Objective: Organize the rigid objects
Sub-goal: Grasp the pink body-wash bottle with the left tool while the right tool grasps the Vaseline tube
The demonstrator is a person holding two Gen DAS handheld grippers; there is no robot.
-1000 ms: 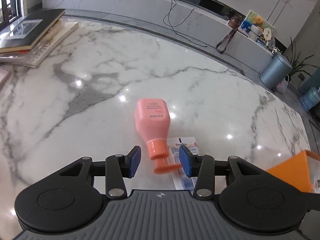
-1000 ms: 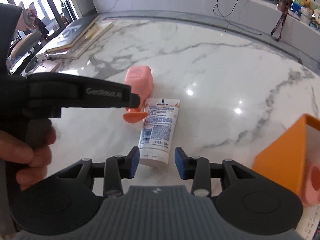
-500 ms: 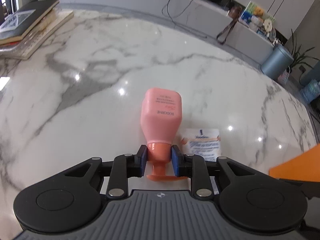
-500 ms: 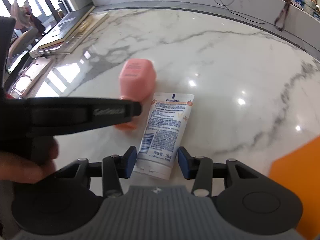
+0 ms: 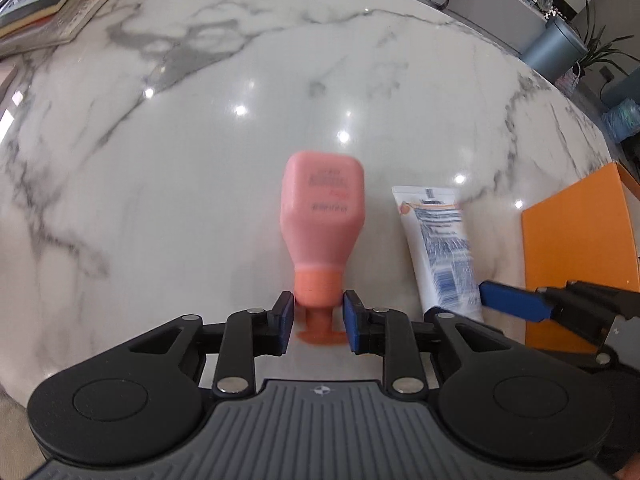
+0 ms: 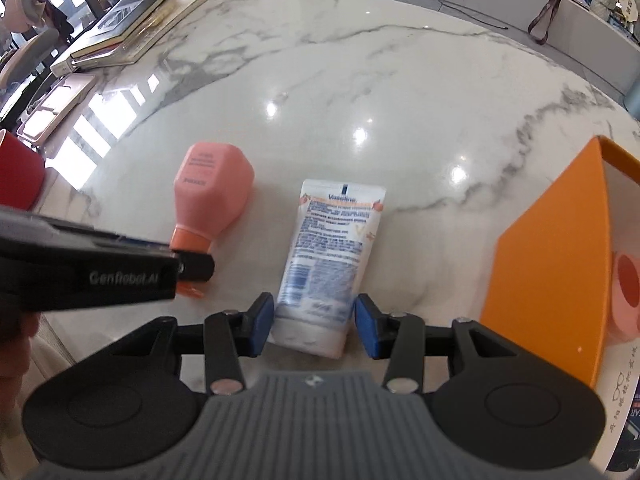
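We see a white marble table (image 6: pixel 360 80) with grey veining, and on it, from largest to smallest, an orange box (image 6: pixel 552 256) at the right edge, a stack of books (image 6: pixel 132 28) at the far left, a white tube (image 6: pixel 332 256) and a pink bottle (image 6: pixel 212 196). The tube lies flat near the middle of the table with its crimped end toward us; its blue heading reads "Vaseline", and the dense blue print below is too blurred for us to read. The bottle lies on its side just left of the tube, apart from it, with an orange cap pointing toward us; its dark label text is too small to make out.

Our left gripper (image 5: pixel 318 316) is clamped on the bottle's orange neck, blue pads pressing both sides. On its side arm in the right wrist view we read "GenRobot.AI". Our right gripper (image 6: pixel 316 324) straddles the tube's capped end with its blue fingers (image 6: pixel 262 320) spread; a narrow gap shows on each side, so it grips nothing.
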